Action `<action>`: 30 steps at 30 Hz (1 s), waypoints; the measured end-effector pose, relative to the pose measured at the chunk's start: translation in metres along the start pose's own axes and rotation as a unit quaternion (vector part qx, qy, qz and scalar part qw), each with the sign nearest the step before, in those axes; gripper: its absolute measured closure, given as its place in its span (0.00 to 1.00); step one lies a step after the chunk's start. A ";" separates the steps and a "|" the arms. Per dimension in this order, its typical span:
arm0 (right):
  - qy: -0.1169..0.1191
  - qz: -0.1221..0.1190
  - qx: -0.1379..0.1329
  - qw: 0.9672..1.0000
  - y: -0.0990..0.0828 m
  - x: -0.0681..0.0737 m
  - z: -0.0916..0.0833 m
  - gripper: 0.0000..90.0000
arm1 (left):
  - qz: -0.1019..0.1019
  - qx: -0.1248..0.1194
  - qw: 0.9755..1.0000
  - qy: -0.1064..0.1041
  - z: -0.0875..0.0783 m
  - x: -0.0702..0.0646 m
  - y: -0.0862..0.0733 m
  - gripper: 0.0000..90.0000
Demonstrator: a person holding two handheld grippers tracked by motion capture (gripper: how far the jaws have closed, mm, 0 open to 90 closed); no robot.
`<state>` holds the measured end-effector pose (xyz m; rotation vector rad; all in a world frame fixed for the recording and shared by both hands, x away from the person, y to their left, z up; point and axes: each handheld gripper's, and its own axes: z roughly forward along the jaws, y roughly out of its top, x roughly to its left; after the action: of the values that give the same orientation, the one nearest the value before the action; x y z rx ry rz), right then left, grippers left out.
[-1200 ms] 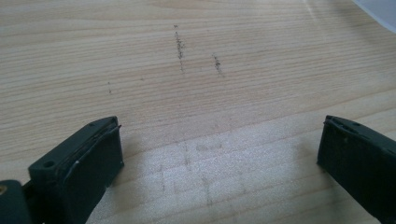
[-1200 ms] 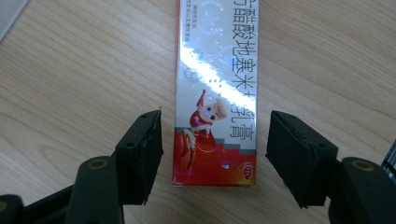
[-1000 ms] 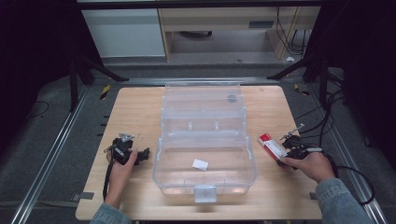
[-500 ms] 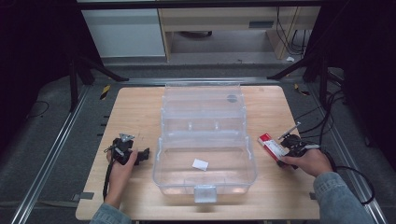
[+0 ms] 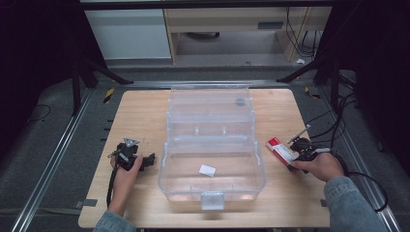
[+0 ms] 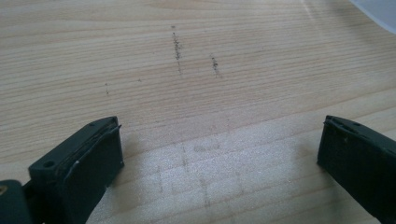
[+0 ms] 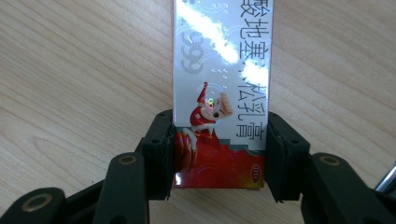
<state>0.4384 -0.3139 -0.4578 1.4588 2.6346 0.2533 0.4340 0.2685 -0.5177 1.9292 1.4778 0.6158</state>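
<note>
So my right tool (image 7: 219,154) has just been closing on the red-and-white printed carton (image 7: 219,93) near the table's (image 5: 145,116) right edge, pads touching its sides; left tool (image 6: 219,154) gapes empty. Unlifted; clear plastic bin (image 5: 212,169) awaits, I judge.

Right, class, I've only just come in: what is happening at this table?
A person sits at a wooden table with a gripper in each hand. The right gripper has just been closing around a small red-and-white box that lies on the table right of a clear plastic storage case; its pads touch or nearly touch the box's sides. The case stands open, with a small white piece inside. The left gripper rests open over bare wood, left of the case.
</note>
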 end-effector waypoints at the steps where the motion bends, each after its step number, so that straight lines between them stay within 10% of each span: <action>1: 0.000 -0.003 -0.008 1.000 -0.001 0.000 -0.002 0.57 | 0.000 0.000 1.000 0.000 0.000 0.000 0.000 0.00; 30: 0.002 -0.051 -0.130 0.990 -0.018 0.015 -0.086 0.57 | 0.001 0.000 1.000 -0.001 0.000 -0.001 0.000 0.00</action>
<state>0.3994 -0.3180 -0.3780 1.2383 2.5530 0.5645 0.4336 0.2675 -0.5177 1.9315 1.4748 0.6142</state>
